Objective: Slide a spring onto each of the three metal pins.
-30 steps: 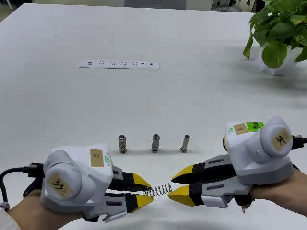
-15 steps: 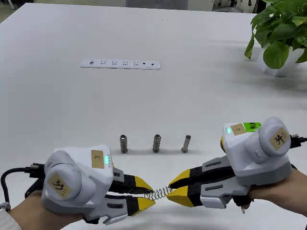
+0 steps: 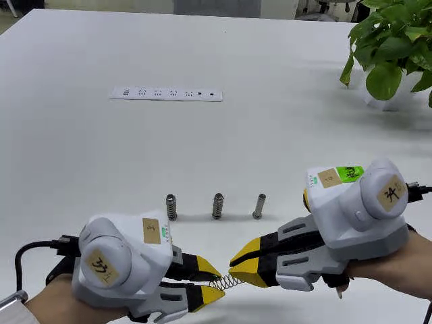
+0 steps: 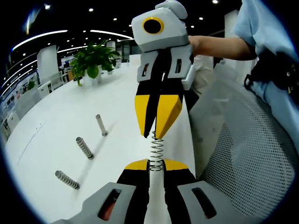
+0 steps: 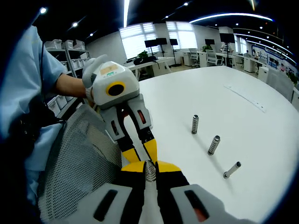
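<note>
Spring [image 3: 229,280]: one, held between the two grippers on the person's side of the row of three pins. Left gripper [image 3: 217,283]: fingers are clamped on the spring's left end. Right gripper [image 3: 236,268]: fingers are clamped on its right end. Pins, stood on the white desk [image 3: 88,169]: left pin [image 3: 171,206] and middle pin [image 3: 218,205] are each sleeved by a coil; right pin [image 3: 260,205] is bare. Power strip [image 3: 167,93]: laid well beyond the pins. Potted plant [image 3: 391,47]: set beyond and right of the pins.
</note>
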### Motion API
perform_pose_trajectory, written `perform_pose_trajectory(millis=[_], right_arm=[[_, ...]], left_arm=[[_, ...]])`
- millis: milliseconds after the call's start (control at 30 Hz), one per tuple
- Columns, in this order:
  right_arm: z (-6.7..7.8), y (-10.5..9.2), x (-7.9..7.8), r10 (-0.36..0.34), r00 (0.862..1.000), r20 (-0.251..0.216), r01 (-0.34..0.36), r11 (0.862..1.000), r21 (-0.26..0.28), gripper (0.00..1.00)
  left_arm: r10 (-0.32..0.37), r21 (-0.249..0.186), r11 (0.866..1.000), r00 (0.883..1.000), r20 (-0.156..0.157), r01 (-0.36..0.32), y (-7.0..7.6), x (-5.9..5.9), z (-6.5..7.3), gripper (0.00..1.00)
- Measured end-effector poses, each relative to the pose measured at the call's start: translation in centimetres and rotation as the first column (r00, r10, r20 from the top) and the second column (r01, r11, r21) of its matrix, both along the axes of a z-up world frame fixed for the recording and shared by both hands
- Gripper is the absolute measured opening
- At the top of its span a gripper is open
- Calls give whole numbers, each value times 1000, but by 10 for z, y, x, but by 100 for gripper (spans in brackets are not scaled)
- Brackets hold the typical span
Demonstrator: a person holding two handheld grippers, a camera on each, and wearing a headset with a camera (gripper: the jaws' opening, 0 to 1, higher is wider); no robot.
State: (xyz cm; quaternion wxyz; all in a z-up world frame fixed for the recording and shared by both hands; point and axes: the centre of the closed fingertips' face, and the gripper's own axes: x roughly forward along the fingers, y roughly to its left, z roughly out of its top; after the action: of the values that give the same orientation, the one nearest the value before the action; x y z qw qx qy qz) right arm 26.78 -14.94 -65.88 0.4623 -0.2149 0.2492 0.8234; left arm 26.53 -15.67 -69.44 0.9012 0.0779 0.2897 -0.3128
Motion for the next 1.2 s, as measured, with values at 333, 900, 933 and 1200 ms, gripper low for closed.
perform_pose_trajectory(millis=[333,900,933,1200], right_arm=[[-10,-15,7,0,1000,3,1,999,-54,14],[-3,-7,-3,67,994,84,-62,996,-57,11],[-2,-7,-4,71,993,91,-66,996,-57,11],[-5,-7,-4,109,984,139,-99,992,-77,11]], left_arm=[[-10,-4,1000,1000,14,10,1,3,3,10],[-3,-23,1000,1000,2,3,-7,6,4,9],[-3,-24,1000,1000,0,3,-8,6,3,9],[-3,-21,1000,1000,-12,3,-9,7,0,9]])
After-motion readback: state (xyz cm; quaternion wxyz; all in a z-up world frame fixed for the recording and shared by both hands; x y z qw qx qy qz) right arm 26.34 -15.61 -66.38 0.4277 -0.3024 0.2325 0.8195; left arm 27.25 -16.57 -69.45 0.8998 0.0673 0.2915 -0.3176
